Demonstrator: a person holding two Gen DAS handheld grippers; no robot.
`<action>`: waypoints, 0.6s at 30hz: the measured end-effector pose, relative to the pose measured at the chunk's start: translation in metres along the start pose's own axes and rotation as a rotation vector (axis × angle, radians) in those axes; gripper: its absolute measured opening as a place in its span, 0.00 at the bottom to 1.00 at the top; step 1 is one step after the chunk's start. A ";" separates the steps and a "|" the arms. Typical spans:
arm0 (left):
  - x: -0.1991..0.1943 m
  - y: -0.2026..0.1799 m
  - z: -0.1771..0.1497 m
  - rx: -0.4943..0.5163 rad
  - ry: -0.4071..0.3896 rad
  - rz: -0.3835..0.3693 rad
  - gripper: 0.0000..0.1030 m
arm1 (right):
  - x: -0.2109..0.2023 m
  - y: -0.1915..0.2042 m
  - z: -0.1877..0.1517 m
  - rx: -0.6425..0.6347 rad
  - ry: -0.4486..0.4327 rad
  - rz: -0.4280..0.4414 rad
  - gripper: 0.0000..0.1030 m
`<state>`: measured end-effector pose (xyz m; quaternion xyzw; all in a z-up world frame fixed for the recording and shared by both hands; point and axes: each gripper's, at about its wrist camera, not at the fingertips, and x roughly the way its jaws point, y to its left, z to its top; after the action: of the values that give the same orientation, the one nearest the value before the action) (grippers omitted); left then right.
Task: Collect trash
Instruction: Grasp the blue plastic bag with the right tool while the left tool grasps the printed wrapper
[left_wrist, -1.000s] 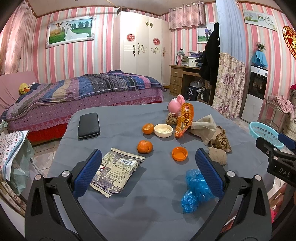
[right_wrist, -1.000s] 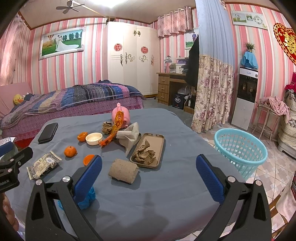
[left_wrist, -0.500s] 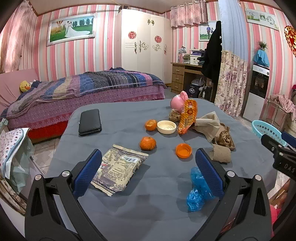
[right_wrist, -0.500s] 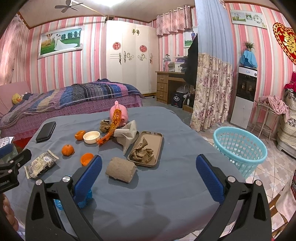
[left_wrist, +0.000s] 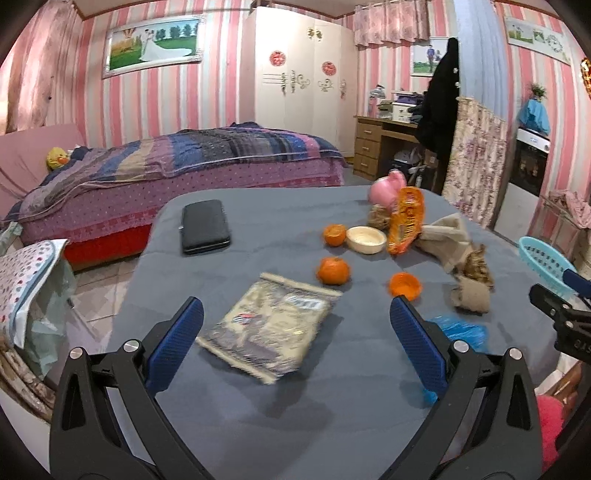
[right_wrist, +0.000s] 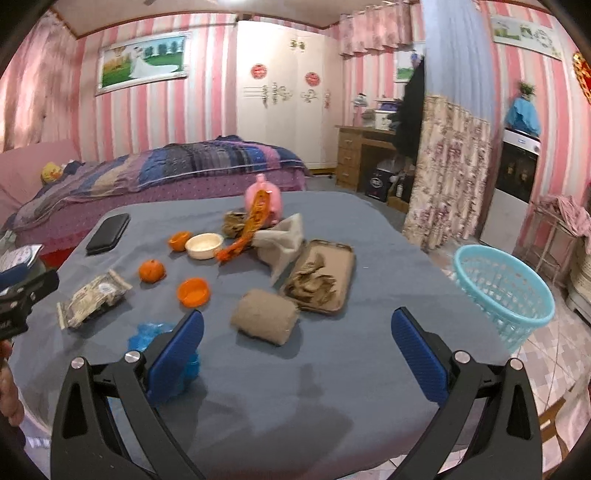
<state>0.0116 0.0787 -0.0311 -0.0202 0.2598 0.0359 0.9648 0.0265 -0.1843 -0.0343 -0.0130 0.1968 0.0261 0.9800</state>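
Left wrist view: my left tongs (left_wrist: 295, 339) spread wide, empty, over flat silver foil snack wrapper (left_wrist: 269, 326) on grey-blue clothed table (left_wrist: 280, 218). My right tongs (right_wrist: 297, 345) likewise gaping, empty. Crumpled blue plastic bag (right_wrist: 151, 332), tan paper roll (right_wrist: 264, 317), orange wrapper (right_wrist: 251, 229) all uncollected. Turquoise mesh basket (right_wrist: 504, 291) beside table: apparently empty. Brown tray (right_wrist: 343, 258): holds crumpled brown paper (right_wrist: 310, 282). Collection unstarted, I judge.

Black wallet (left_wrist: 205, 230), pink piggy bank (left_wrist: 388, 187), bed (left_wrist: 184, 162).
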 end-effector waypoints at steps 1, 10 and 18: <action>0.001 0.005 -0.002 -0.002 0.005 0.015 0.95 | 0.002 0.005 -0.002 -0.029 0.011 0.000 0.96; 0.005 0.034 -0.020 -0.004 0.023 0.064 0.95 | 0.019 0.053 -0.021 -0.108 0.102 0.128 0.96; 0.011 0.048 -0.031 -0.009 0.038 0.089 0.95 | 0.049 0.073 -0.044 -0.134 0.240 0.177 0.78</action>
<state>0.0016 0.1250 -0.0640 -0.0135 0.2787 0.0795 0.9570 0.0509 -0.1105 -0.0952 -0.0638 0.3109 0.1236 0.9402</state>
